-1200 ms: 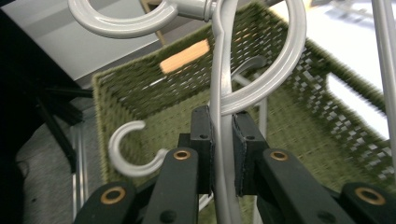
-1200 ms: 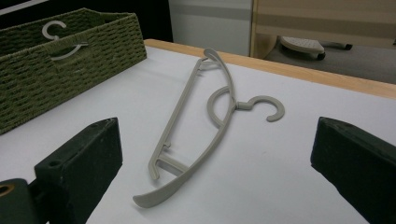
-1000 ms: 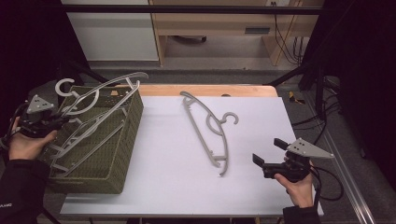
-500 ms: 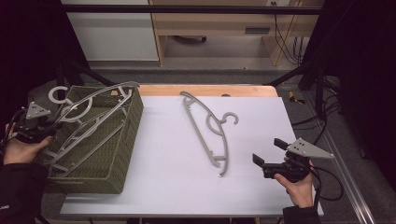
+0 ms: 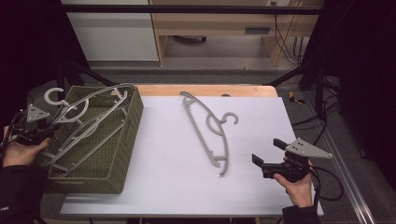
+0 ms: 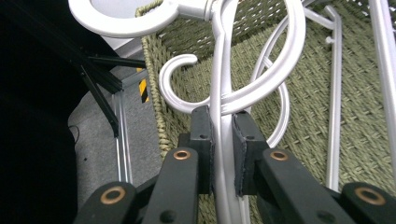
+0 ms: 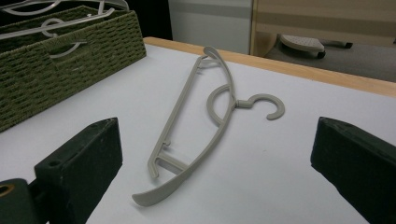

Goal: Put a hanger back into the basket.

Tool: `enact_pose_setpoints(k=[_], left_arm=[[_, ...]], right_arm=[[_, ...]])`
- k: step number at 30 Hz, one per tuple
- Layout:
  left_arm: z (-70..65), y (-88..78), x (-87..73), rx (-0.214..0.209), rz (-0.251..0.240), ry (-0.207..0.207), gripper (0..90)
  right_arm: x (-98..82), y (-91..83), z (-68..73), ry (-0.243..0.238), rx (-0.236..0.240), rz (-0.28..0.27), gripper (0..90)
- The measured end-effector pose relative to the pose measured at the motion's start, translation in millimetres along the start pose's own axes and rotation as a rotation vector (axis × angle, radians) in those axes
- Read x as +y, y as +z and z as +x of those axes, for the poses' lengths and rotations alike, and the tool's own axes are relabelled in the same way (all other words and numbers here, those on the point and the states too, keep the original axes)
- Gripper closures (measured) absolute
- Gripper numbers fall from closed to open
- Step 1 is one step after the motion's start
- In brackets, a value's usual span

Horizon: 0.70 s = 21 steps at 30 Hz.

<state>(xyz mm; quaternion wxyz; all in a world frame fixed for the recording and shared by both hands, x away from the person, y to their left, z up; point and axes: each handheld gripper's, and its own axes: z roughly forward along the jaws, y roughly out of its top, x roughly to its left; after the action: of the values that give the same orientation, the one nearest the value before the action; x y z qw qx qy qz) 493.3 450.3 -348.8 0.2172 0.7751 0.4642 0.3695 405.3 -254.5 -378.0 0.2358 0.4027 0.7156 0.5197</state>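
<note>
Tongs on the left (image 6: pixel 223 140) pinch a pale hanger (image 6: pixel 224 70) by its thin bar so it can settle into the green basket (image 5: pixel 126 140), while the right tongs (image 5: pixel 266 156) wait spread wide near the grey hanger (image 5: pixel 205 130) lying flat on the surface (image 5: pixel 163 186).

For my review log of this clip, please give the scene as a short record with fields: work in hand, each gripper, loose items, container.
work in hand: putting hangers into the woven basket
left gripper: shut on a grey hanger, held over the basket
right gripper: open, holds nothing, low over the white table
loose hanger: flat on the table, hook toward the right gripper's side
basket contents: another hanger lies in it; exact count unclear
</note>
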Motion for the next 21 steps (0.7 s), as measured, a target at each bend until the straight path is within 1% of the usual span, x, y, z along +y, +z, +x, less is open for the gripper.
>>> enact_pose_setpoints(k=[1, 3, 4, 5, 6, 8, 12, 16, 18, 20, 21], left_arm=[[-0.4, 1.5, -0.9, 0.003, 0.000, -0.004, 81.0], [-1.2, 3.3, -2.4, 0.015, 0.007, 0.004, 81.0], [-2.0, 4.4, -2.6, 0.018, 0.019, 0.013, 81.0], [-2.0, 4.4, -2.6, 0.018, 0.019, 0.013, 81.0], [-5.5, 7.9, -2.2, 0.033, 0.036, 0.039, 81.0], [-8.9, 10.8, -1.8, 0.038, 0.054, 0.061, 81.0], [-14.5, 15.8, -3.7, 0.039, 0.060, 0.063, 81.0], [-14.5, 18.8, -9.1, 0.019, 0.065, 0.043, 81.0], [-17.0, 22.4, -10.6, 0.009, 0.079, 0.048, 80.9], [-21.5, 26.3, -11.0, 0.011, 0.105, 0.071, 80.8], [-22.5, 27.6, -11.2, -0.003, 0.109, 0.067, 80.7]], right_arm=[[0.0, -0.1, 0.0, 0.001, 0.001, 0.000, 2.5], [0.0, -0.2, -0.1, 0.001, 0.000, -0.001, 2.5], [0.0, -0.3, -0.1, 0.002, -0.001, -0.001, 2.5], [0.0, -0.2, -0.1, 0.002, 0.000, -0.001, 2.5], [0.0, -0.1, 0.0, 0.001, 0.000, 0.000, 2.5], [-0.1, -0.1, 0.2, 0.001, 0.000, 0.000, 2.5], [0.0, -0.1, -0.1, 0.004, -0.003, -0.002, 2.5], [-0.1, 0.3, 0.2, 0.000, 0.000, 0.001, 2.4], [-0.1, 0.9, 0.6, 0.003, -0.001, 0.001, 2.5], [-0.1, 1.0, 0.7, 0.000, -0.001, 0.001, 2.5], [-0.1, 0.8, 0.8, 0.001, -0.002, 0.001, 2.5]])
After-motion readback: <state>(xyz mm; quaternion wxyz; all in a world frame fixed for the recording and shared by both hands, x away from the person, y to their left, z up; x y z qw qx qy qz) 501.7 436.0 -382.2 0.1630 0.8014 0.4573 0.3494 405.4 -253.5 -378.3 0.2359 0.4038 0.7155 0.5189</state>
